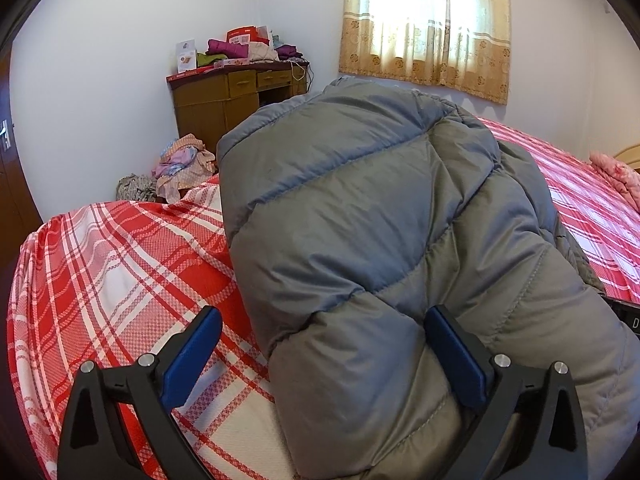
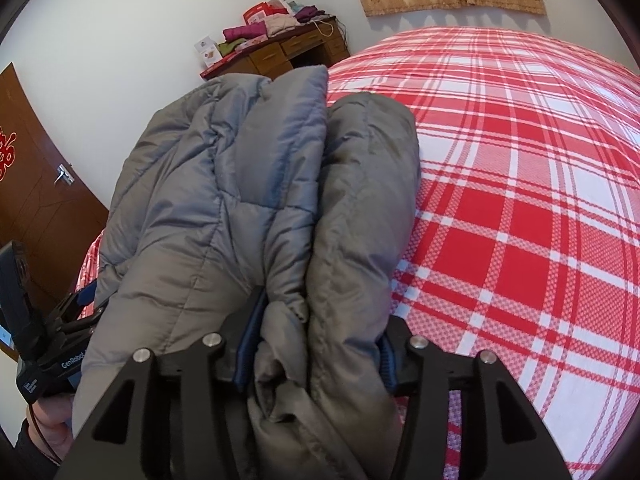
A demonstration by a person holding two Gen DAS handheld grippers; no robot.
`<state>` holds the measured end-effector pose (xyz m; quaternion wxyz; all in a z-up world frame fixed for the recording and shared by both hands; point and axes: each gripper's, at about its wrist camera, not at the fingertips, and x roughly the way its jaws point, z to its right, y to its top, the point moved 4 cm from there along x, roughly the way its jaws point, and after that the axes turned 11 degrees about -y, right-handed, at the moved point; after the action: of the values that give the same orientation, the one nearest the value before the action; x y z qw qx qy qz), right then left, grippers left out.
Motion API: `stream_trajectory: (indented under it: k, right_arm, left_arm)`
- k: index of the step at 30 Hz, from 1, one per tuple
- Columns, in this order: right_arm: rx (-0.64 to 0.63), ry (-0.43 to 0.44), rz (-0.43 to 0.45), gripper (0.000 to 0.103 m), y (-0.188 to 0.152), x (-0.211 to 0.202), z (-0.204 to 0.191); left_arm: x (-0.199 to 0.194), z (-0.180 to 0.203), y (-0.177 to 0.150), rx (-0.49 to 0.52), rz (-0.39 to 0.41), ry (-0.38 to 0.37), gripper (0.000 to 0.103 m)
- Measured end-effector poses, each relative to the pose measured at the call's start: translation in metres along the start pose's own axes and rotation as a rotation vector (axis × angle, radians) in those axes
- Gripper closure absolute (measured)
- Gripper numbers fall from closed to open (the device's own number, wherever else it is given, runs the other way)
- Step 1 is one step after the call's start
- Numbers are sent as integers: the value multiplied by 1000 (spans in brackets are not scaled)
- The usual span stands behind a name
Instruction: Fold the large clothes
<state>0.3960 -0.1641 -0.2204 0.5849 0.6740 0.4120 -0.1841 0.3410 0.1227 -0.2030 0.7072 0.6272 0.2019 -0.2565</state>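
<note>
**Gray coat on the bed, one gripper pinching it**

A big puffy gray coat (image 1: 380,208) lies in a folded heap on a bed (image 1: 120,264) with a red and white checked sheet.

The left gripper (image 1: 320,354) has its two blue fingers (image 1: 192,360) wide apart. The near end of the coat bulges into the gap between them. The finger on the right side of the view touches the coat. The other finger is over the sheet, just beside the coat's edge.

The right gripper (image 2: 314,352) is clamped on the coat (image 2: 248,184). A thick bunch of folded layers is squeezed between its fingers (image 2: 250,344), which are mostly hidden by the puffy cloth. From there the coat runs away from the camera toward the far side of the bed (image 2: 520,208). The left gripper shows at the lower left of this view, beside the coat.

Far back by the wall stands a brown bench (image 1: 236,92) piled with clothes and boxes. A window with a yellow curtain (image 1: 428,24) is above the bed.
</note>
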Motion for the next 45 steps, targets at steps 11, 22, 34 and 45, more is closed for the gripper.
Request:
stream_trajectory:
  k: [11, 22, 34, 45]
  right_arm:
    - [-24, -45, 19, 49, -1, -3, -4]
    - [-37, -110, 18, 41, -1, -3, -6]
    - [-89, -206, 29, 37, 3, -15, -16]
    - [-68, -247, 189, 26, -2, -125, -38]
  left_arm:
    - [1, -4, -1, -11, 0, -5, 1]
    - [3, -7, -2, -21, -5, -8, 1]
    - [-10, -10, 0, -31, -7, 28, 1]
    - [-145, 21, 28, 31, 189, 43, 1]
